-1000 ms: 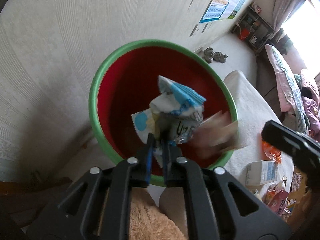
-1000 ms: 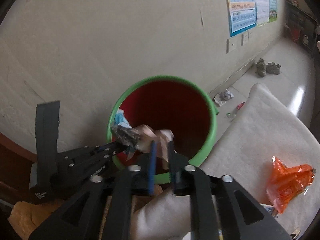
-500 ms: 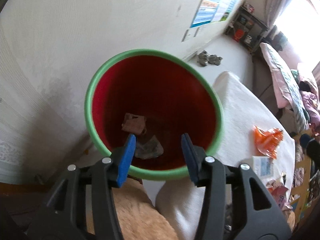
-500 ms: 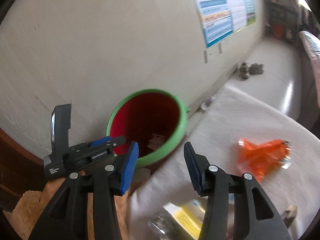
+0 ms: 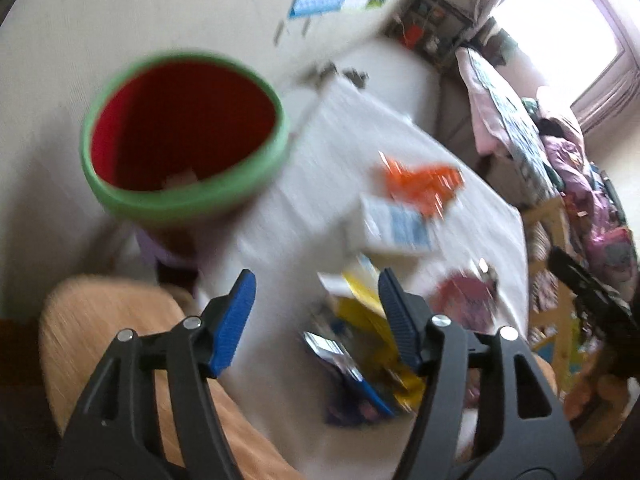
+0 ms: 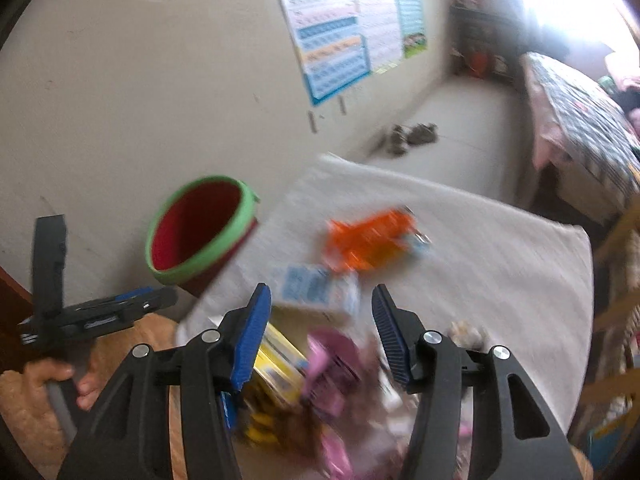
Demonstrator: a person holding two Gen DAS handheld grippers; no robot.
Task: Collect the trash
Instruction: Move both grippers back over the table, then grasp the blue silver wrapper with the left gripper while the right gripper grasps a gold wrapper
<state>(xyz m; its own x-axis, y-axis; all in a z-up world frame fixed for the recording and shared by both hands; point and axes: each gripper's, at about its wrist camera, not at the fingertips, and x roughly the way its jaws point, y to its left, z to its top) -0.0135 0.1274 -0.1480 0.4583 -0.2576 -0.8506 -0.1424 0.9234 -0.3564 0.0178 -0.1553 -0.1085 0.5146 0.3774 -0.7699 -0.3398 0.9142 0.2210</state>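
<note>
Left claw (image 5: 314,304) and right claw (image 6: 320,320) both spread wide, holding nothing.

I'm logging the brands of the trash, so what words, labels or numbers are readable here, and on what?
None can be read.
Wall poster: rows of print, too blurred.
White and blue carton: print smeared by motion.
Yellow packet: no legible text.
Orange wrapper: blurred.
Pink wrapper: blurred.
Left tool: white lettering on its side, too small.

Bin at table's corner, trash on cloth.
Bin (image 6: 200,232) at 10 o'clock of wrapper (image 6: 370,240); carton (image 6: 320,292) just before wrapper, on cloth (image 6: 500,264).
</note>
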